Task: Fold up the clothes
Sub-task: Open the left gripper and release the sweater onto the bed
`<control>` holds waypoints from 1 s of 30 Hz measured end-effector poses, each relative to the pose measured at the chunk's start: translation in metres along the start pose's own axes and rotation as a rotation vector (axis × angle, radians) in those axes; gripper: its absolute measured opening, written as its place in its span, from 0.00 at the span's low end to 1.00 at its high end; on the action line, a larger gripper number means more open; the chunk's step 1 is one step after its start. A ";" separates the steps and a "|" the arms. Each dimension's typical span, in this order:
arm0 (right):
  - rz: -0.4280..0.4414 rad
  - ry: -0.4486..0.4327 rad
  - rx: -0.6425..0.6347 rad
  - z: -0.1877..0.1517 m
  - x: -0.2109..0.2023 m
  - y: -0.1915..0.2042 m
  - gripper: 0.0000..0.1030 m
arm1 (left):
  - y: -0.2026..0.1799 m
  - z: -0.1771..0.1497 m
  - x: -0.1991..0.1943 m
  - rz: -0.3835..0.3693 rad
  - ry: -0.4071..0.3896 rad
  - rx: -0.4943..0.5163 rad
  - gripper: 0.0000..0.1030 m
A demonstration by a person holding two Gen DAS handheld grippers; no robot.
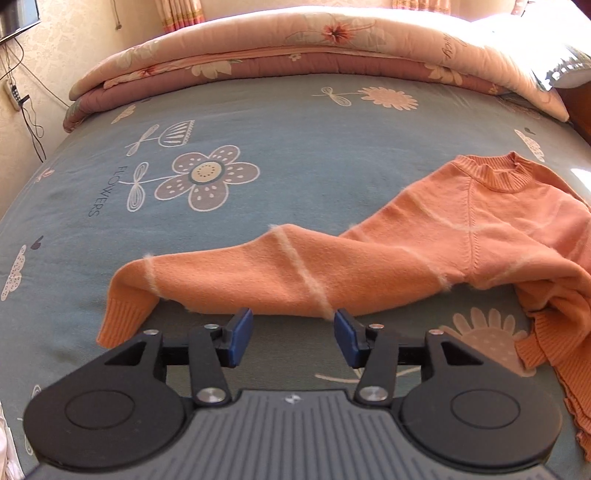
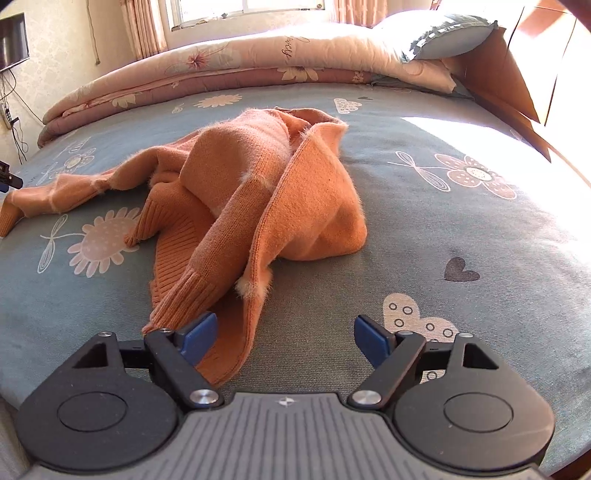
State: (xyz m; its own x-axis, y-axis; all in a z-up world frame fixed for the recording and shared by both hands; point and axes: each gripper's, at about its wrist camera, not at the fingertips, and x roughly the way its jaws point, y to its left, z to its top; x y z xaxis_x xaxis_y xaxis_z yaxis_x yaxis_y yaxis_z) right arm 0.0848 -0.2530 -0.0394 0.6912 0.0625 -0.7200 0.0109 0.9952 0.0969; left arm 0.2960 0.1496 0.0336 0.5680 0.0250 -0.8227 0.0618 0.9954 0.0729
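An orange knit sweater (image 1: 461, 236) with pale thin stripes lies crumpled on the blue-grey flowered bedsheet (image 1: 258, 122). In the left wrist view one sleeve stretches left, its ribbed cuff (image 1: 118, 321) hanging toward me. My left gripper (image 1: 293, 338) is open just in front of that sleeve, nothing between its blue pads. In the right wrist view the sweater (image 2: 258, 192) is heaped in a mound, a folded edge and a cuff (image 2: 177, 299) reaching down to my right gripper (image 2: 286, 338). That gripper is open wide; its left pad (image 2: 197, 334) lies against the fabric edge.
A folded pink floral quilt (image 1: 295, 48) runs along the far side of the bed, with a grey pillow (image 2: 450, 35) on it at the right. A wooden headboard (image 2: 517, 85) stands at the right. A wall-mounted screen (image 1: 16, 16) and cables are at the far left.
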 end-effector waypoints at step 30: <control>0.193 0.045 0.029 0.007 0.046 -0.013 0.10 | -0.242 -0.121 0.006 -0.335 -0.052 0.279 0.69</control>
State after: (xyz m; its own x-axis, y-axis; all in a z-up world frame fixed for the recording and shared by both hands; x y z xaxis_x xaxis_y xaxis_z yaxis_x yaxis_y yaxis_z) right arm 0.1219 -0.2634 -0.0687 0.6494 0.2561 -0.7160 -0.0974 0.9619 0.2556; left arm 0.1850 -0.0804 -0.0578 0.5194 -0.3066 -0.7977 0.4649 0.8846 -0.0373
